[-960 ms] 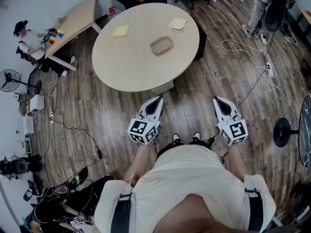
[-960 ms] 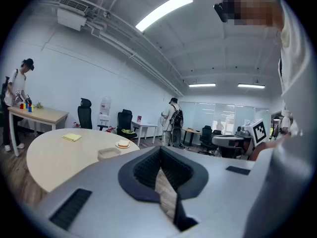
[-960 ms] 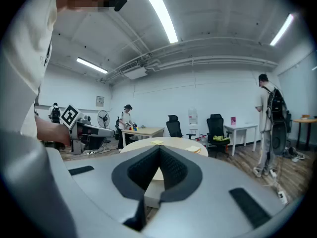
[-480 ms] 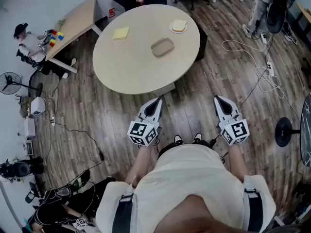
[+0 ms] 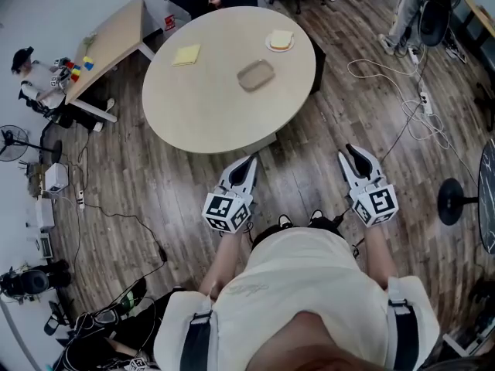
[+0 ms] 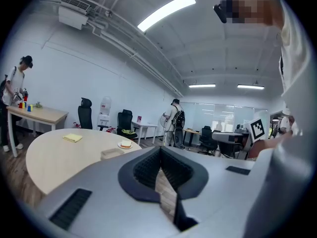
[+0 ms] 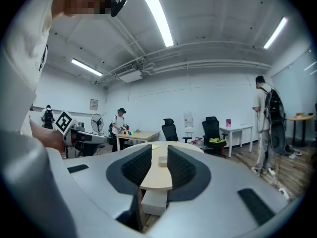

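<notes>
Both tools sit low in front of the person, over the wood floor just short of the round table, tips aimed at it. Prob. a plain carrying pose, since nothing's within reach of either. The left gripper has its jaws pressed together at the tip, w/ nothing between them. The right gripper has its jaws parted, a clear gap between them, also empty; its own view looks thru that gap straight at the table, so it's lined up w/ the tabletop but well apart from it. On the table, near the middle, lies a shallow tray: rounded rectangle, greyish-tan, flat on the top, seemingly empty. Toward the table's far edge, beyond the tray, is a small white plate w/ what looks like a sandwich, though it's too small to be sure. At the far-left part of the table lies a yellow pad, apart from both.
</notes>
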`<state>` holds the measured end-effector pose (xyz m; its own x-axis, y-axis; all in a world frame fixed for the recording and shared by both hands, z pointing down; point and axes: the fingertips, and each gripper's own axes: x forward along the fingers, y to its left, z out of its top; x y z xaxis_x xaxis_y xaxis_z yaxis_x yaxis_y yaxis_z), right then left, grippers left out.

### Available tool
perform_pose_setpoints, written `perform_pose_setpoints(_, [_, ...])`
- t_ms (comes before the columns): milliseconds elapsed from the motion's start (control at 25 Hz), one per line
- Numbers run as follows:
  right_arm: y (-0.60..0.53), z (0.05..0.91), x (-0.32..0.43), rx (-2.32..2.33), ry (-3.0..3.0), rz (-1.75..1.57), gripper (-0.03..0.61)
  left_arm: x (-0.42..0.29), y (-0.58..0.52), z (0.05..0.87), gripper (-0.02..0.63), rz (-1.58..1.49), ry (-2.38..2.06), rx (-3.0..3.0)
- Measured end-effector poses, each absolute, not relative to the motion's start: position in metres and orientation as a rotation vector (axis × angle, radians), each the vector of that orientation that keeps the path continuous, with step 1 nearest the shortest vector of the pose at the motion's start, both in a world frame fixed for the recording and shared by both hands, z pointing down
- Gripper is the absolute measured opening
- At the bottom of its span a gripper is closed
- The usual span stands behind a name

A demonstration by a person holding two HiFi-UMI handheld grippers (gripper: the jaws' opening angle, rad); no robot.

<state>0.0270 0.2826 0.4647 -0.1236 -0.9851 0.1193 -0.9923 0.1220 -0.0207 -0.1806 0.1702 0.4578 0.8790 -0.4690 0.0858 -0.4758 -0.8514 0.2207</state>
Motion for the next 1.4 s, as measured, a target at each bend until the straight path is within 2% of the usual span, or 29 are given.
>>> perform_pose_setpoints(560, [0.25, 0.473, 0.036, 2.002, -2.282, 0.179, 0.104, -0.157, 0.139, 0.473, 0.018, 0.081, -0.661, 2.803])
perform_pose_setpoints(1400, [0.06, 0.488, 0.149, 1.743, -2.516, 0.203, 0.095, -0.05, 0.002, 0.468, 0.018, 0.116, -0.922, 2.74])
